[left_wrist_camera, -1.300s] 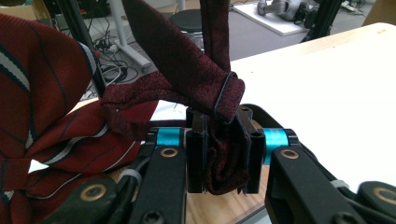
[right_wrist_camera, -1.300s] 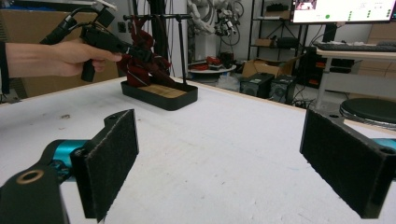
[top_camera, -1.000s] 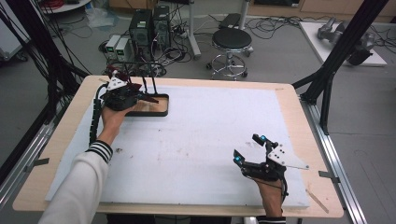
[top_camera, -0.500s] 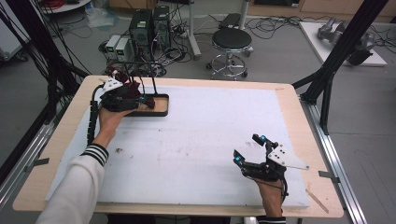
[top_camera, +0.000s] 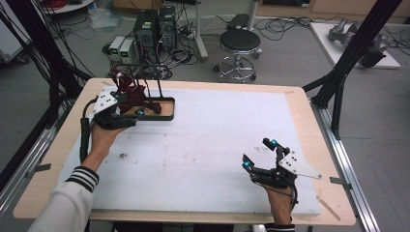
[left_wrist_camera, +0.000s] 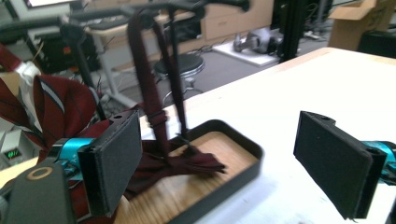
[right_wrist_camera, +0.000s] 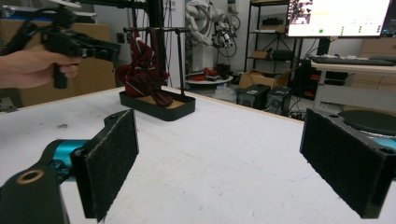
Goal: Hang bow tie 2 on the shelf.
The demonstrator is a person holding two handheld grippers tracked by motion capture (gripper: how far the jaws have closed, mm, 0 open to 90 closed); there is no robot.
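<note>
A wooden table [top_camera: 309, 111] carries a white mat [top_camera: 208, 145] over most of its top. At the far left corner of the mat stands a black rack [top_camera: 157, 89], its oval tray [top_camera: 167, 115] with a wooden floor, two thin uprights rising from it to a crossbar. Dark red ties [top_camera: 128, 92] with pale stripes hang from the bar and heap down into the tray; in the left gripper view one narrow strap [left_wrist_camera: 147, 79] drops from the bar and its end [left_wrist_camera: 187, 163] lies folded on the wooden floor.

The left gripper [top_camera: 126, 112], held in the person's left hand [top_camera: 102, 137] with a striped cuff [top_camera: 82, 178] behind it, sits at the near left edge of the tray, just beside the ties. Its jaws stand wide apart in its own view, with the tray's near rim between them and nothing clamped.

The right gripper [top_camera: 261, 155] rests low over the near right part of the mat, well apart from the rack. Its jaws are also spread wide, with bare mat between them
</note>
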